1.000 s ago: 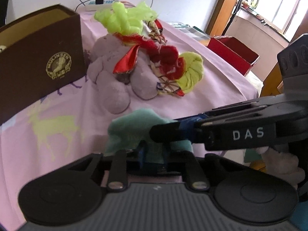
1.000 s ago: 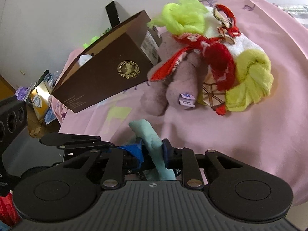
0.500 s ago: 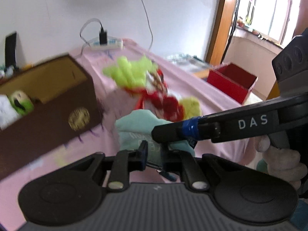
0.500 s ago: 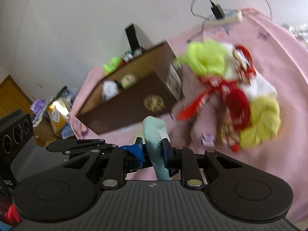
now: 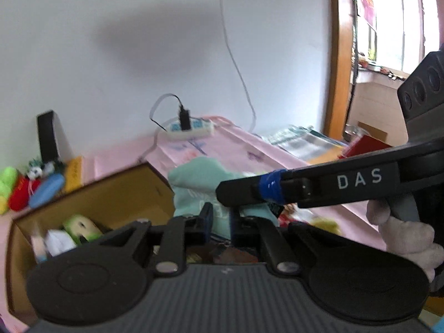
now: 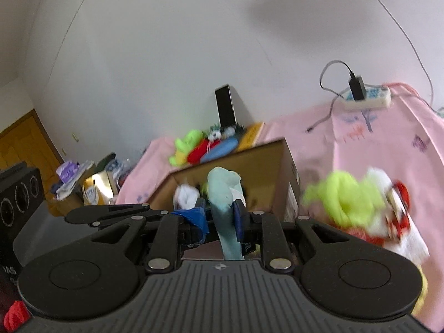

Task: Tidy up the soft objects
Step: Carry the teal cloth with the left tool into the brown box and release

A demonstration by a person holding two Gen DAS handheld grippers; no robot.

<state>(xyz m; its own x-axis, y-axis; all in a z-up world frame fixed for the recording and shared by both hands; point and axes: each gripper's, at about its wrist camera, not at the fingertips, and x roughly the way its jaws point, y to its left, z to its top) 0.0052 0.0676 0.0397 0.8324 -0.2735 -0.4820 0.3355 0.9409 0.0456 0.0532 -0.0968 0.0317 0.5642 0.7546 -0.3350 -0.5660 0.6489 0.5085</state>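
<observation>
A mint-green cloth [image 5: 199,183] hangs lifted above the pink tablecloth, pinched from two sides. My left gripper [image 5: 220,217] is shut on its lower edge. My right gripper [image 6: 220,213] is shut on the same cloth [image 6: 223,191], and its black finger [image 5: 249,188] crosses in from the right in the left wrist view. Just behind the cloth stands an open brown box [image 5: 116,191] with a white and a green soft toy [image 5: 80,224] inside. To the right of the box [image 6: 266,163] lies a blurred pile of soft things [image 6: 355,202] in yellow-green, red and white.
A power strip [image 5: 191,129] with a plugged charger lies at the table's far edge by the wall. Small plush toys [image 6: 205,147] and a black stand [image 6: 226,108] sit behind the box. A red box [image 5: 366,144] is far right. A gloved hand [image 5: 405,230] holds the right gripper's handle.
Both grippers have risen with the mint-green cloth, lifting it off the tablecloth. The views have tilted up, so the box's open top and the wall now show.
</observation>
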